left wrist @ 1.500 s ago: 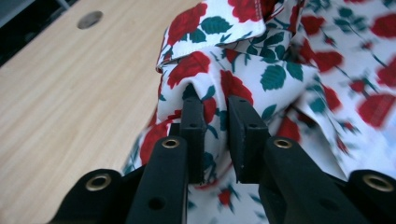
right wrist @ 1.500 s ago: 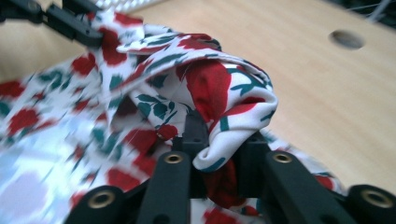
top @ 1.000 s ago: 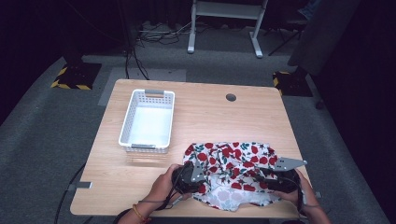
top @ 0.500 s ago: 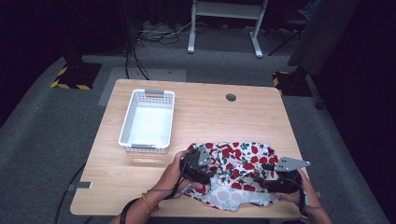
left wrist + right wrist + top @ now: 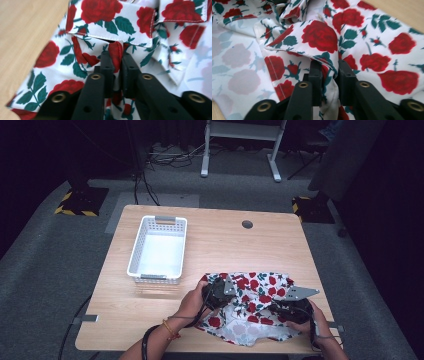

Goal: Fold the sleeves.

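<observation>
A white cloth printed with red roses and green leaves (image 5: 260, 292) lies crumpled on the near right part of the wooden table (image 5: 215, 245). My left gripper (image 5: 220, 292) sits at the cloth's left side, shut on a pinched fold of the rose cloth (image 5: 116, 51). The right gripper (image 5: 290, 307) rests on the cloth's right side, and its jaws clamp a bunched fold of the same cloth (image 5: 329, 67). A pale underside of the cloth (image 5: 239, 75) shows at the near edge.
A white slotted plastic basket (image 5: 159, 251) stands on the left half of the table. A round cable hole (image 5: 247, 224) sits near the far edge. Beyond the table are a grey carpet, cables and a white metal frame (image 5: 240, 140).
The left gripper has moved forward and right onto the cloth's left part, dragging its fold inward. The right gripper has shifted slightly toward me with its fold.
</observation>
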{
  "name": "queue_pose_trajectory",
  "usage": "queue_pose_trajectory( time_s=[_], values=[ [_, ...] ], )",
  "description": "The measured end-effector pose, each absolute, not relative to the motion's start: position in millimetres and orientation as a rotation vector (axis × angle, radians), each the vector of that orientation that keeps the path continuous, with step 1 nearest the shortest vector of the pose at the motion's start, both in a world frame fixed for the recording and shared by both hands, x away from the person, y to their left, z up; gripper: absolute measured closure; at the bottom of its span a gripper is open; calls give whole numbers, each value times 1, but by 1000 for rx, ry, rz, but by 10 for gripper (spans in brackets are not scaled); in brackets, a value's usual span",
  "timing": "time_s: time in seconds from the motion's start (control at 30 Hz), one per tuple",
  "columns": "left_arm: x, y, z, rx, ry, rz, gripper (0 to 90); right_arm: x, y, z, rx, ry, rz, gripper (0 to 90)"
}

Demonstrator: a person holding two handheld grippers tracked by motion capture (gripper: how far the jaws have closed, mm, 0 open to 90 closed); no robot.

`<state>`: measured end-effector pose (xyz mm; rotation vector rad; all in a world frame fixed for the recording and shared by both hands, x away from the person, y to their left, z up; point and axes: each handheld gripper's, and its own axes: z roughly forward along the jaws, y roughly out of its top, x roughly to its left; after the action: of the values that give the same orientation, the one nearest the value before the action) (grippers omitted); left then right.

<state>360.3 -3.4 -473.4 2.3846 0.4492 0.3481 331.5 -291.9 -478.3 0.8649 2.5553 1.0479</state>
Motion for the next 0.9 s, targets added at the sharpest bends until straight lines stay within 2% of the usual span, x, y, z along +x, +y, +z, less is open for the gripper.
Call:
queue_pose_trajectory(
  time_s=[0.1,0.37,0.6,0.73,0.9],
  values=[
    [354,1,-462,2376,411,407,845,329,-295,-468,860,2501,1098,796],
    [330,28,-448,2362,336,401,838,313,-300,-450,789,2479,1152,757],
    [303,39,-454,2390,296,385,791,299,-305,-455,754,2518,1143,738],
    [292,40,-464,2412,271,322,793,289,-307,-459,690,2570,1125,725],
    [286,41,-479,2459,275,273,770,283,-308,-470,659,2662,1062,660]
  ],
)
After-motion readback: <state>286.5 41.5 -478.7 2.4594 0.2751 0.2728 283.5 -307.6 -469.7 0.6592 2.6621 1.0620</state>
